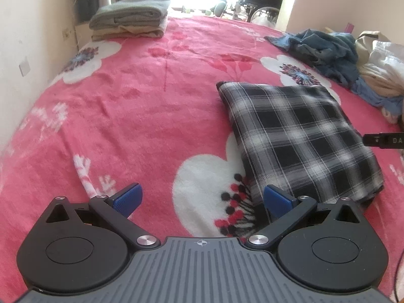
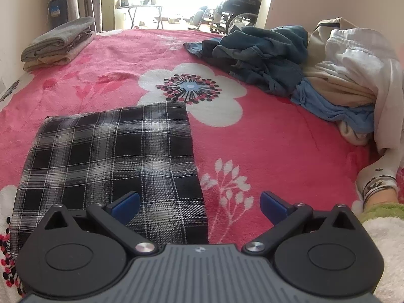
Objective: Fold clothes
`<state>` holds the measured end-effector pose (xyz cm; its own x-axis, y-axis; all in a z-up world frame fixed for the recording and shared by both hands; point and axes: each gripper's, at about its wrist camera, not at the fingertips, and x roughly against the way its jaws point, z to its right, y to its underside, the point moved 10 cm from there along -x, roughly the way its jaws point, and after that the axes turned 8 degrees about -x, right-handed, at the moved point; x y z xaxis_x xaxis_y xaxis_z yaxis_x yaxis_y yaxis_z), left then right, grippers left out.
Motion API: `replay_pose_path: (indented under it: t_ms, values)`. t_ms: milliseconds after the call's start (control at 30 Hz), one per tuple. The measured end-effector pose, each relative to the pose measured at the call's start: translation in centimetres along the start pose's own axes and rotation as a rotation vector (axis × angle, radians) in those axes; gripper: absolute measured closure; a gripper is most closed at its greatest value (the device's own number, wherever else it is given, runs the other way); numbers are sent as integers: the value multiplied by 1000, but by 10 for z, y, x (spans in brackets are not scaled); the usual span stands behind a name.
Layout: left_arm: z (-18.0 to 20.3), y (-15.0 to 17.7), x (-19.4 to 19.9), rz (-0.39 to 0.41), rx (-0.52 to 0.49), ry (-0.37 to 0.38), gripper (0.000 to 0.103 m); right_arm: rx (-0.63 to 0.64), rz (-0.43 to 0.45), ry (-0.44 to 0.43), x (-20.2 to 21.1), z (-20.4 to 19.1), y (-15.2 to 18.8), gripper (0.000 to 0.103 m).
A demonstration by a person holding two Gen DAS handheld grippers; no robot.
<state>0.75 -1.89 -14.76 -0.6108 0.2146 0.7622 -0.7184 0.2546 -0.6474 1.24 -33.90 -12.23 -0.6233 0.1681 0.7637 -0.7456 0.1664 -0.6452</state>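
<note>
Hovering low over the pink floral blanket (image 1: 141,106), left gripper (image 1: 201,200) and right gripper (image 2: 199,203) both sit spread wide, holding nothing. Folded plaid shirt (image 2: 113,156) lies flat between them, long axis running away toward the far bed edge.

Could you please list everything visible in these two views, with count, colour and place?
plaid garment: one, black and white, folded flat on the blanket, near both grippers
folded stack: one, grey over beige, far left corner by the wall
unfolded pile: one heap, dark blue, light blue, beige and white, far right
blanket: one, pink with white flowers, covering the bed
wheelchair: one, dark, in the bright doorway beyond the bed
folding table: one, pale, beyond the bed
left gripper: one, black with blue pads, open
right gripper: one, black with blue pads, open
</note>
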Motion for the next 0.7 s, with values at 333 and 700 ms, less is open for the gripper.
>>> replay_pose_path:
  t_ms: [333, 700]
  values:
    - [-26, -38, 4, 80, -37, -103, 0, -9, -7, -10, 0, 1, 1, 0]
    - [11, -23, -27, -55, 12, 115, 0, -219, 18, -280, 7, 9, -8, 0]
